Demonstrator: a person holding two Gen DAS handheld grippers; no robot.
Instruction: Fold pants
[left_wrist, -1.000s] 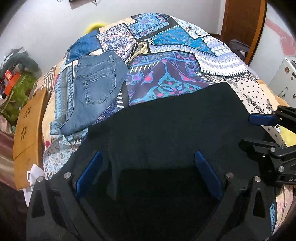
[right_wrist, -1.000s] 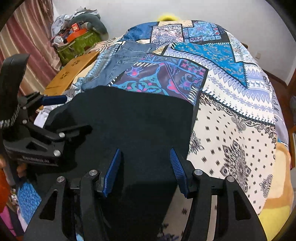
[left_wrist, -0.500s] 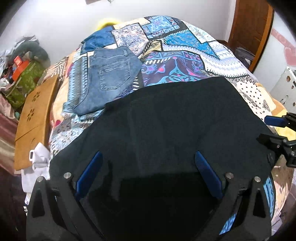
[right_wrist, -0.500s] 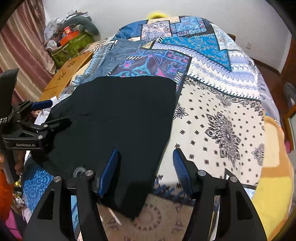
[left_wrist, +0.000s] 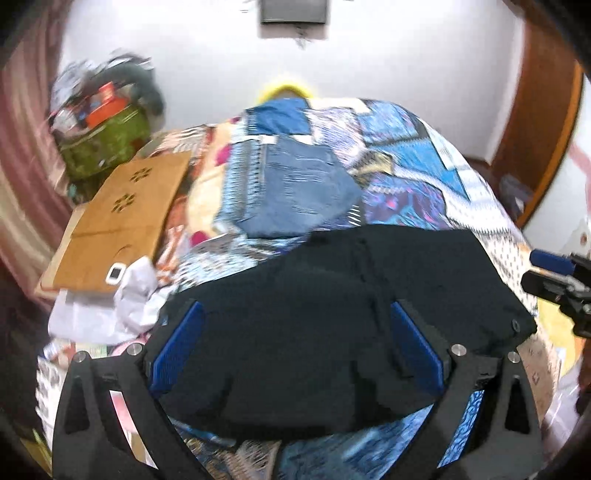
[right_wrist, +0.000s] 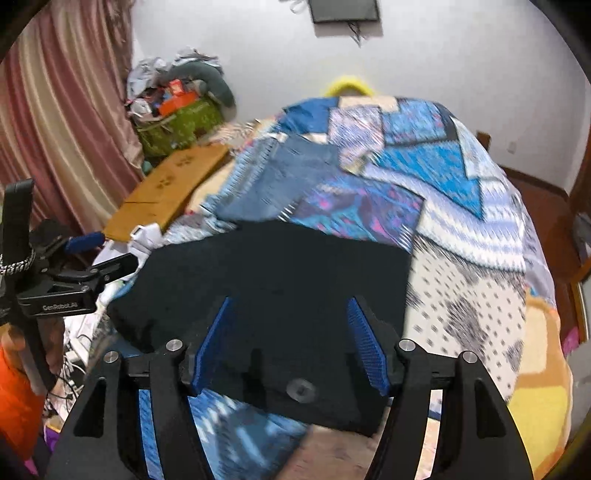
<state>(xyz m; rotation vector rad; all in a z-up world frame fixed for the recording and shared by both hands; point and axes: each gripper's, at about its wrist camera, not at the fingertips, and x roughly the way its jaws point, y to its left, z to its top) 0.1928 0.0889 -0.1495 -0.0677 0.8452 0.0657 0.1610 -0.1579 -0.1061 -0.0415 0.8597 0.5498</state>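
Across the left wrist view, the black pants (left_wrist: 332, 314) lie folded flat on the patterned bedspread (left_wrist: 443, 177), close to the near edge of the bed. The left gripper (left_wrist: 295, 350) hangs above them with its jaws spread wide and nothing clamped between the blue pads (left_wrist: 177, 347); the cloth seen between them lies below, not in a grip. I judge this as a hand clear of a laid fold, either finished or about to reach for a new hold. Folded blue jeans (left_wrist: 295, 195) sit further back on the bed, just beyond the black pants, likely an earlier finished item. A wooden board (left_wrist: 122, 218) lies off the bed's left side. The right gripper is cut off at the frame's right edge, and motion blur smears the bedspread's pattern.

From the right wrist view, the right gripper (right_wrist: 290, 343) hovers over the pants' near corner, where a button (right_wrist: 301, 389) shows. Its jaws have just been opening and stand moderately wide, with no fabric pinched. The left gripper appears at the left, open, partly cut off. How many layers the pants hold is hard to tell, since the black cloth shows almost no creases.
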